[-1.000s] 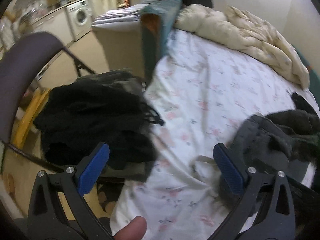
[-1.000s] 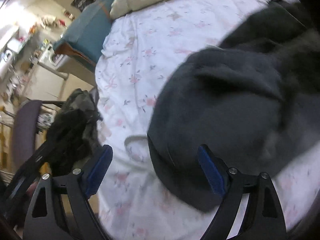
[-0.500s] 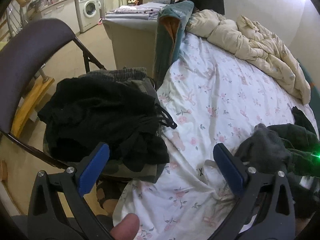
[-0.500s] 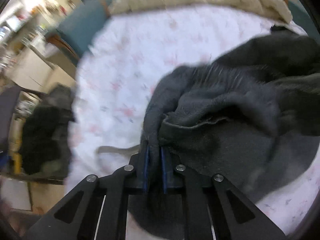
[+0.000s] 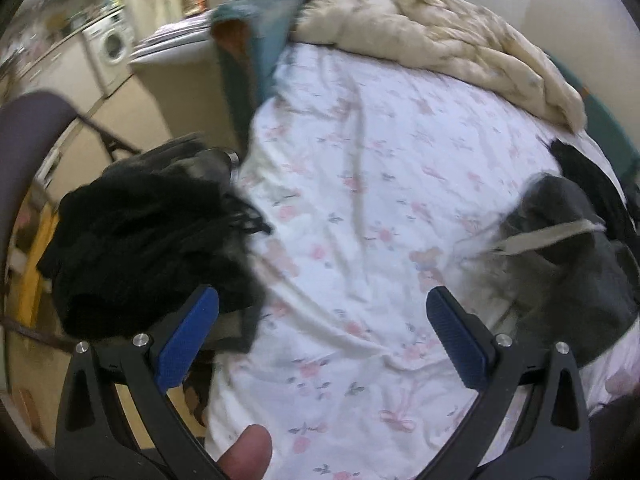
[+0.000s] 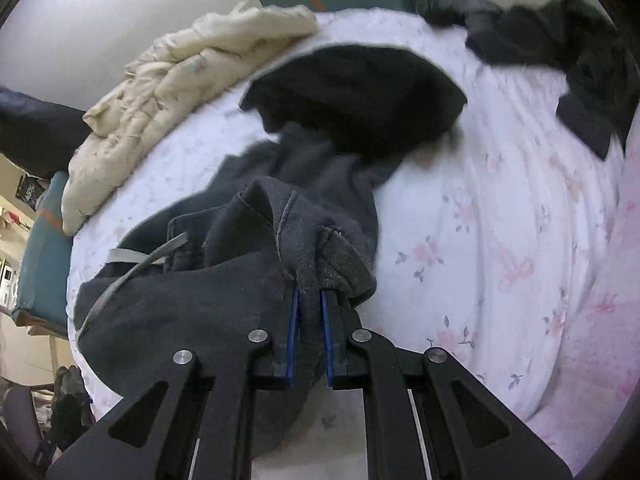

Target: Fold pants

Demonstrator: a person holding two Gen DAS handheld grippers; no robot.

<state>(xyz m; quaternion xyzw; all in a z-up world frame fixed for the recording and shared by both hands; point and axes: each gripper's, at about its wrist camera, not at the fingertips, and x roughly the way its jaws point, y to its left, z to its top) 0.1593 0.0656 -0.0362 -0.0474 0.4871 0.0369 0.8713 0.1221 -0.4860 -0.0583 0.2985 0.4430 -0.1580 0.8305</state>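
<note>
Right tool clamped on the pants and swung across the bed

The right tool [image 6: 308, 312], wide apart a second ago over the grey pants [image 6: 224, 280], has closed its jaws on a fold of that fabric and carried it away; its view now faces the far side of the bed [image 6: 500, 208]. In the left wrist view the pants [image 5: 568, 248] have shifted, their pale drawstring [image 5: 548, 236] now stretched taut.

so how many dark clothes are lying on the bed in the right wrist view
3: grey pants nearest, clamped in the right gripper; a black piece mid-bed; a dark heap at the far right. More may hide underneath.
</note>
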